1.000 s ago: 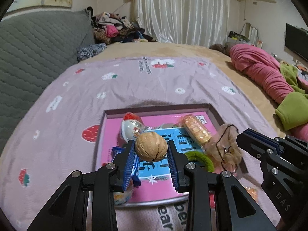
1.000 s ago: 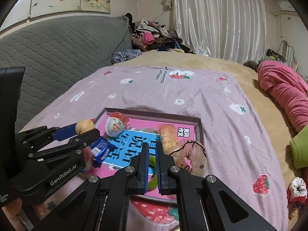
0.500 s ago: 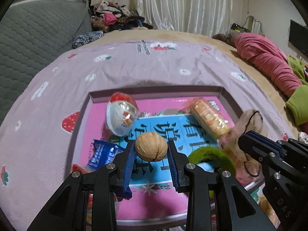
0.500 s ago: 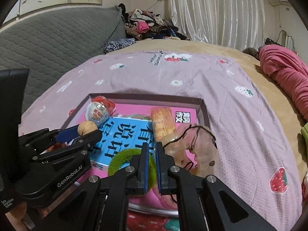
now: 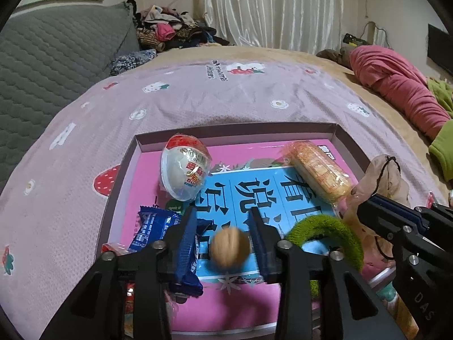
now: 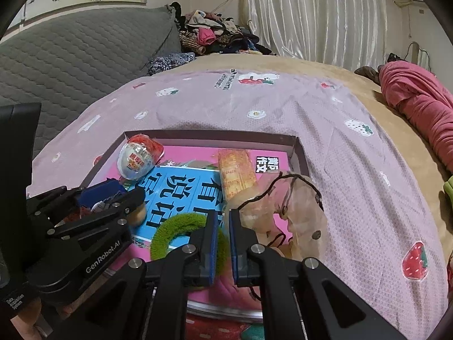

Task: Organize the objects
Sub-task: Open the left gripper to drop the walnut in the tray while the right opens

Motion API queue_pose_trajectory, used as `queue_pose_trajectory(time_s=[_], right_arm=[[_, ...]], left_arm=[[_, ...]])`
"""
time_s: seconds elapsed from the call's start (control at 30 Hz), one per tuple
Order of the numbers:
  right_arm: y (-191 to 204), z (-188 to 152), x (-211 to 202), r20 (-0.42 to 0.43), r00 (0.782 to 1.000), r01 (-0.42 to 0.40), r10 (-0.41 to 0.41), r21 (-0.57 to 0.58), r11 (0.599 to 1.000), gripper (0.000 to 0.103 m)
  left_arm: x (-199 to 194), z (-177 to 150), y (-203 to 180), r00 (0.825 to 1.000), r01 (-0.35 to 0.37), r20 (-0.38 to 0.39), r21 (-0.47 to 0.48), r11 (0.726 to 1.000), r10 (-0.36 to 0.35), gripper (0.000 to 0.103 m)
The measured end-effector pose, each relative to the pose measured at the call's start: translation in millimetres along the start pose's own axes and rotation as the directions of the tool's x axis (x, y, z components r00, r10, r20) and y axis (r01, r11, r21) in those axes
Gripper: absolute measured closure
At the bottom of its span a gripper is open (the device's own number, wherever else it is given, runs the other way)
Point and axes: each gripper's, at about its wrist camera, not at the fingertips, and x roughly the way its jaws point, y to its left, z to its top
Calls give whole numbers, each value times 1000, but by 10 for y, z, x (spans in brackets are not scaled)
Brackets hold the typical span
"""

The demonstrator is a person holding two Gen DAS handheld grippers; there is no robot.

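A shallow box [image 5: 235,133] with a pink and blue printed bottom lies on the bed. My left gripper [image 5: 222,233] is open above it; a blurred walnut [image 5: 230,247] sits loose between its fingers, falling or just landed. The walnut also shows in the right wrist view [image 6: 138,212]. In the box are a toy egg [image 5: 185,170], a blue snack wrapper [image 5: 158,226], a cracker pack [image 5: 320,170] and a green hair ring [image 5: 325,232]. My right gripper [image 6: 223,226] is shut and empty over the green ring [image 6: 181,235], beside a sheer pouch [image 6: 288,206].
The box rests on a purple strawberry-print blanket [image 5: 198,90]. A grey quilted headboard [image 5: 56,51] is at the left. A pink rolled blanket [image 5: 396,85] and green cloth [image 5: 441,153] lie at the right. Clothes [image 5: 170,31] are piled at the back.
My left gripper lowered over the box and opened. The walnut it held has dropped out from between the fingers. The right gripper stayed shut and moved closer to the box.
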Motion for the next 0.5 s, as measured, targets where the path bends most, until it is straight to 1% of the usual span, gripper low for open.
queue_pose_trajectory(time_s=[0.13, 0.2, 0.27, 0.33, 0.43, 0.5], right_arm=[[20, 12, -5, 8, 1000, 0, 0, -8, 1000, 94], [29, 12, -14, 12, 1000, 3, -3, -10, 1000, 94], [26, 12, -21, 15, 1000, 3, -3, -8, 1000, 93], [18, 19, -35, 21, 1000, 6, -6, -5, 1000, 89], [6, 29, -53, 29, 1000, 10, -9, -1, 1000, 81], [3, 38, -72, 37, 999, 10, -10, 1, 1000, 74]], left_arm=[[-14, -1, 6, 1000, 3, 9, 0, 1000, -3, 58], [-18, 2, 11, 1000, 2, 10, -1, 1000, -2, 55], [-34, 0, 13, 1000, 0, 16, -1, 1000, 0, 48], [-56, 0, 17, 1000, -1, 23, 1, 1000, 1, 45], [-87, 5, 31, 1000, 0, 28, -2, 1000, 0, 45], [-118, 7, 35, 999, 0, 33, -3, 1000, 0, 42]])
